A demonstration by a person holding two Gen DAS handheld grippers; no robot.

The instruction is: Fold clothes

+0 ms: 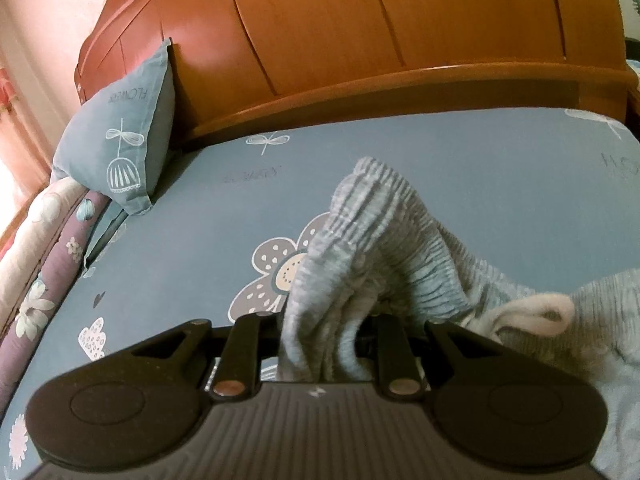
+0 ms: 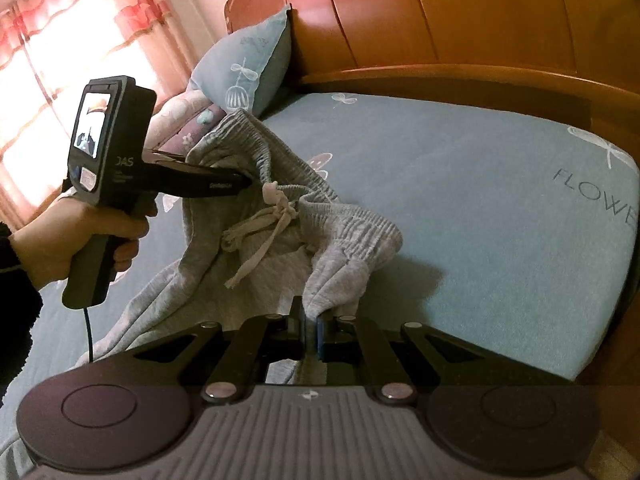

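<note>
Grey sweatpants [image 2: 280, 232] with an elastic waistband and a pale drawstring [image 2: 276, 204] hang between both grippers above the blue bed sheet [image 2: 480, 200]. My right gripper [image 2: 312, 328] is shut on one end of the waistband, cloth pinched between its pads. In the right wrist view a hand holds my left gripper [image 2: 244, 182], which is shut on the other end of the waistband. In the left wrist view, my left gripper [image 1: 328, 332] has a thick bunch of the sweatpants [image 1: 372, 248] between its jaws; the fingertips are hidden by cloth. The drawstring [image 1: 532, 312] loops at the right.
A wooden headboard [image 1: 360, 40] runs along the far side of the bed. A blue pillow [image 1: 116, 136] leans against it at the left, over a folded floral quilt [image 1: 44, 264]. Pink curtains [image 2: 60, 40] hang at the left.
</note>
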